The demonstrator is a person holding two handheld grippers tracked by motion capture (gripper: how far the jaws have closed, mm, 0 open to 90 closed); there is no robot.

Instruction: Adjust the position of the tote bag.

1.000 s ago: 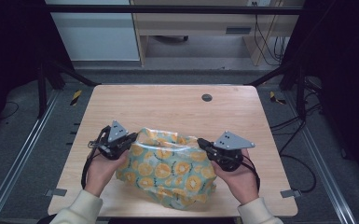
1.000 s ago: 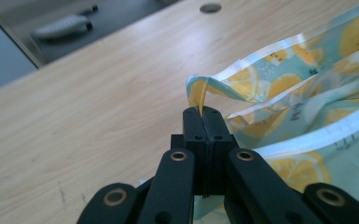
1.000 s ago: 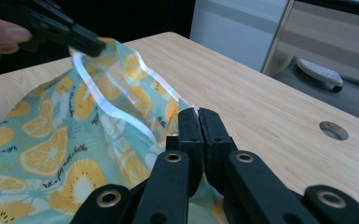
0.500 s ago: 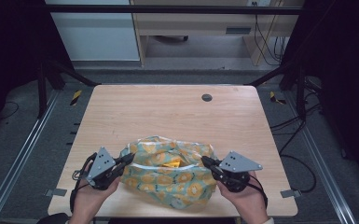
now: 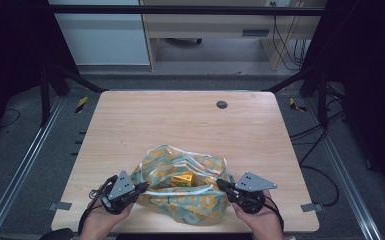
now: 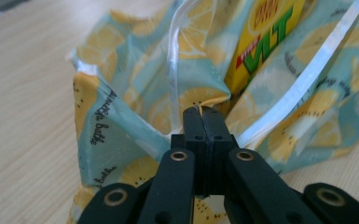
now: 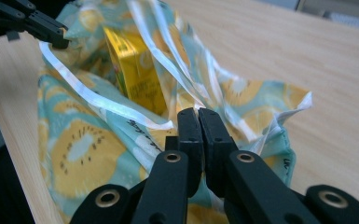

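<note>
A teal bag printed with lemon and kiwi slices lies near the table's front edge, its clear zip-strip mouth gaping upward. Inside stands a yellow drink carton, also visible as the yellow carton and the carton. My left gripper is shut on the bag's left corner, pinching the bag at its rim. My right gripper is shut on the right corner of the bag. The left gripper shows far off in the right gripper view.
The wooden table has a dark round grommet near its far edge. Metal frame rails run along both sides, and cables hang at the right. A cabinet and desk stand beyond the table.
Both grippers pulled the bag toward the front edge and lowered it. The bag's mouth has spread open, exposing the yellow carton inside.
</note>
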